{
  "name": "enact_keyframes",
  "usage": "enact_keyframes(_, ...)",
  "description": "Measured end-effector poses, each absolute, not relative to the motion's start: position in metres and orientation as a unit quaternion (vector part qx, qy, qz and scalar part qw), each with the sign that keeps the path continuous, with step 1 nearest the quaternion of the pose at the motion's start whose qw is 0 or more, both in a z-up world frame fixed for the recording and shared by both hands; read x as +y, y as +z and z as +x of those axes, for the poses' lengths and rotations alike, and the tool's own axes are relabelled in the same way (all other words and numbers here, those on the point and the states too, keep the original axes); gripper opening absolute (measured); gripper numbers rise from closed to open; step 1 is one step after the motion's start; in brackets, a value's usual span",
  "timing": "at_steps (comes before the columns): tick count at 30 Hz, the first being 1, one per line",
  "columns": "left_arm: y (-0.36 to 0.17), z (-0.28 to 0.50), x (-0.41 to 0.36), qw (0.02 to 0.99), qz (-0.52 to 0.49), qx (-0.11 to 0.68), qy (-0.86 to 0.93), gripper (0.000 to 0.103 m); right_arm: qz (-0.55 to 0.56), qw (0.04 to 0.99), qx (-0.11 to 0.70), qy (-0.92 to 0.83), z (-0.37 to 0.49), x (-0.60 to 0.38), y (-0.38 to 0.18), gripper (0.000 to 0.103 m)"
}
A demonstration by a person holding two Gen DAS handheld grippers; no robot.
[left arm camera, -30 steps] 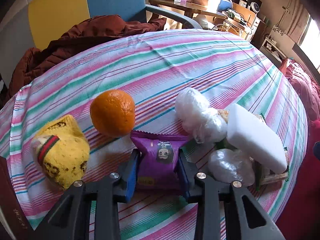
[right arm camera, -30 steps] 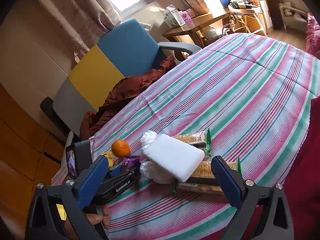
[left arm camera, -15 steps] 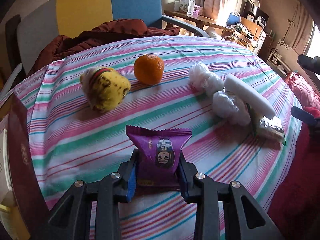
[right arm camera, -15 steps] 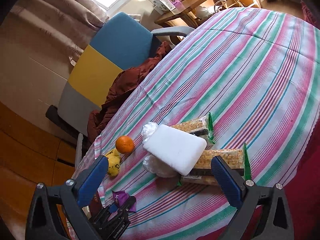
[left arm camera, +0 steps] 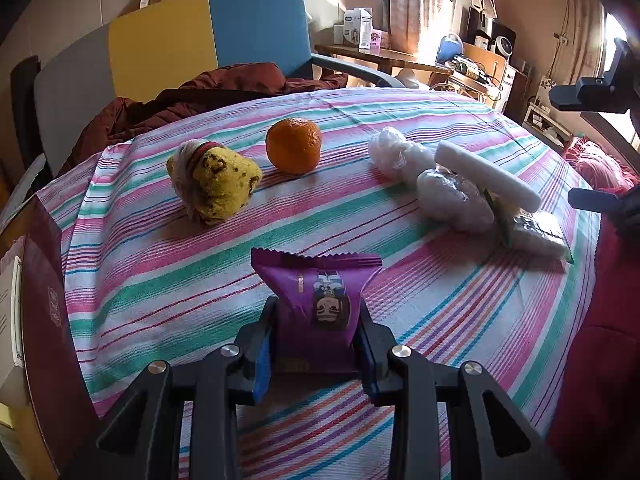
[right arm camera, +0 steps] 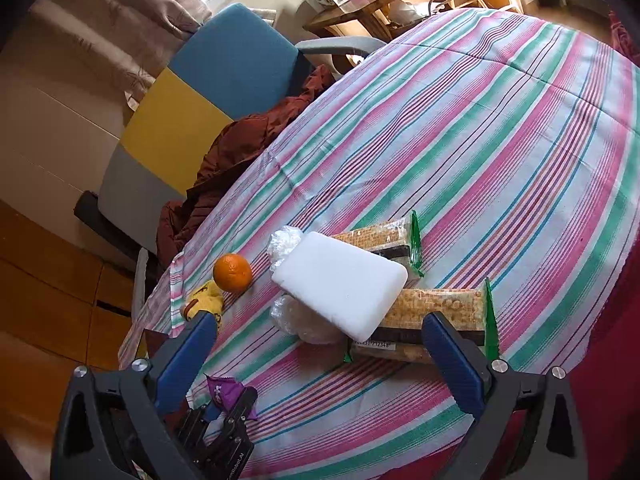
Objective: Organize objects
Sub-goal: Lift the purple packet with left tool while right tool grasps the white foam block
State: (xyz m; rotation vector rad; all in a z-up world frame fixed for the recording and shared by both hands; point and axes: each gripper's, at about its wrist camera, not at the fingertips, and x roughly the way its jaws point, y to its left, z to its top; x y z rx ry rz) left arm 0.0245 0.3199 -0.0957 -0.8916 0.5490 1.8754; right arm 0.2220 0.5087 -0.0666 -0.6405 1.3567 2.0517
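**Purple packet lifted clear of the group**

The left gripper (left arm camera: 316, 344) has pulled back toward the near edge of the striped tablecloth (left arm camera: 460, 312) — a second ago it sat right beside the orange (left arm camera: 294, 145), and now that fruit and the yellow knitted toy (left arm camera: 214, 182) lie well apart from it, farther up the cloth. Its jaws are clamped on the purple snack packet (left arm camera: 318, 304), which stands upright between the blue pads and looks lifted off the cloth. So the packet has left the cluster and is in transit (its destination is not shown, though a dark red box (left arm camera: 44, 300) stands at the left edge).

The right gripper (right arm camera: 320, 364) hovers with jaws spread wide and empty above the white foam block (right arm camera: 340, 290), which rests across two cracker packs (right arm camera: 436, 312) and some clear plastic bundles (right arm camera: 304, 320) — that pile appears untouched, so most of the sorting still lies ahead.
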Motion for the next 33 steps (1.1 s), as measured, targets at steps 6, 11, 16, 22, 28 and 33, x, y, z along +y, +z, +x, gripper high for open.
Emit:
enact_keyframes(6, -0.096, 0.026, 0.32, 0.477, -0.357, 0.223, 0.772, 0.035, -0.317, 0.273, 0.506, 0.755, 0.203, 0.51, -0.077, 0.103)
enact_keyframes(11, -0.096, 0.024, 0.316, 0.483, -0.363, 0.209, 0.769, 0.035, -0.408, 0.28, 0.391, 0.775, 0.174, 0.51, -0.062, 0.103)
enact_keyframes(16, -0.096, 0.024, 0.316, 0.485, -0.363, 0.205, 0.769, 0.035, -0.469, 0.253, 0.273, 0.801, 0.145, 0.518, -0.052, 0.103)
enact_keyframes(22, -0.097, 0.023, 0.315, 0.487, -0.365, 0.201, 0.768, 0.035, -0.523, 0.219, 0.246, 0.786, 0.117, 0.537, -0.079, 0.103)
enact_keyframes(28, -0.097, 0.023, 0.315, 0.487, -0.365, 0.201, 0.767, 0.035, -0.537, 0.202, 0.251, 0.779, 0.104, 0.542, -0.094, 0.072)
enact_keyframes(33, -0.097, 0.023, 0.315, 0.489, -0.365, 0.199, 0.767, 0.036, -0.52, 0.199, 0.239, 0.795, 0.113, 0.524, -0.075, 0.063)
